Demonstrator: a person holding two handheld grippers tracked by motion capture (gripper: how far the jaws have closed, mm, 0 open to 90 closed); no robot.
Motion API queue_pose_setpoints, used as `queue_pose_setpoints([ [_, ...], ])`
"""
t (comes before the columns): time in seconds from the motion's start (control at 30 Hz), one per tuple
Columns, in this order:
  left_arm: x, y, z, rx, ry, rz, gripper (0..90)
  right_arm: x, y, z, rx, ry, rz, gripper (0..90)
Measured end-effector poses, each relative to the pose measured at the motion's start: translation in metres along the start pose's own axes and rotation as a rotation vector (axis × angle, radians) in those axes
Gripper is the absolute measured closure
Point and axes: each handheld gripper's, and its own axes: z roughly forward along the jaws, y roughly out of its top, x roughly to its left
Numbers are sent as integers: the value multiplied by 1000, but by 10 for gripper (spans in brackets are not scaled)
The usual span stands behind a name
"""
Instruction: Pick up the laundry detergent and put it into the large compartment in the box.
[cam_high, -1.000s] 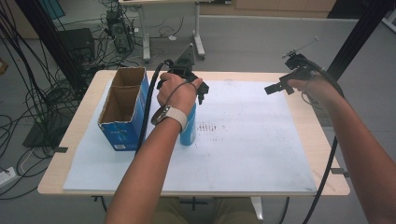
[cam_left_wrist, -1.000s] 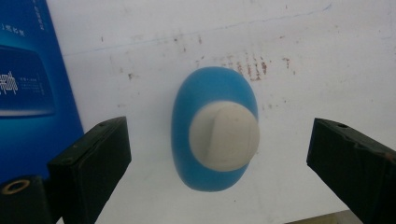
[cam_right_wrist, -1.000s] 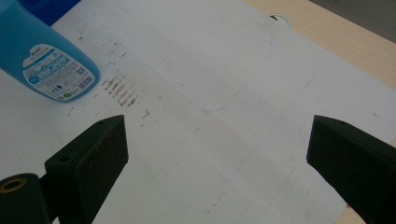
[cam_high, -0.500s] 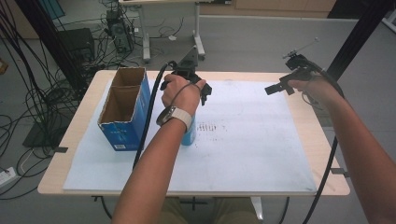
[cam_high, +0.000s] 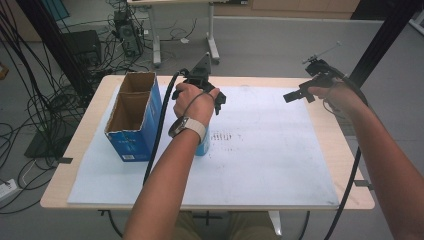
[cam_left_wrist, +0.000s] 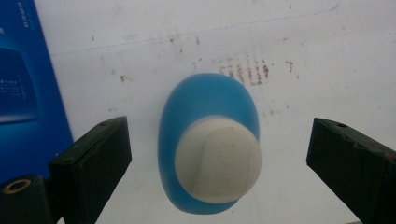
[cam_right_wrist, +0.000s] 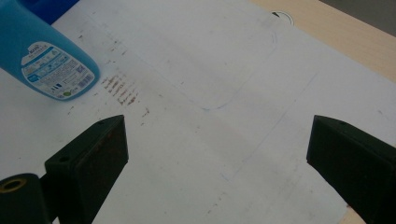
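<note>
Directly below your left gripper, the blue bottle with the cream cap is standing upright on the white sheet of the worktop, just beside the open blue carton. Your left gripper is hanging over the cap with its jaws spread wide, one on each side of the bottle and touching nothing, so you are holding nothing yet. I am judging that you are working on the approach for a grasp from above. The next move is calling for a straight descent until the pads are level with the neck or the shoulders, and then a closing across the narrow side of the oval body, because the wide side is looking too broad for a sure hold.

Your right gripper is waiting near the far right corner of the worktop, well apart from the bottle, also fully open and empty.

The left gripper view is giving you the cap from the top and the gap on each side of the bottle. The right gripper view is showing the label on the bottle's lower body and the brown marks on the sheet beside it. The high view is showing your forearm covering most of the bottle, and the carton's two open compartments.
</note>
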Motion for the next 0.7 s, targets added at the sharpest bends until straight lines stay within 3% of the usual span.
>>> queue_pose_setpoints([
  [0.7,1,-2,7,-3,-8,-4,70,-1,-2,1,-3,4,4,52],
])
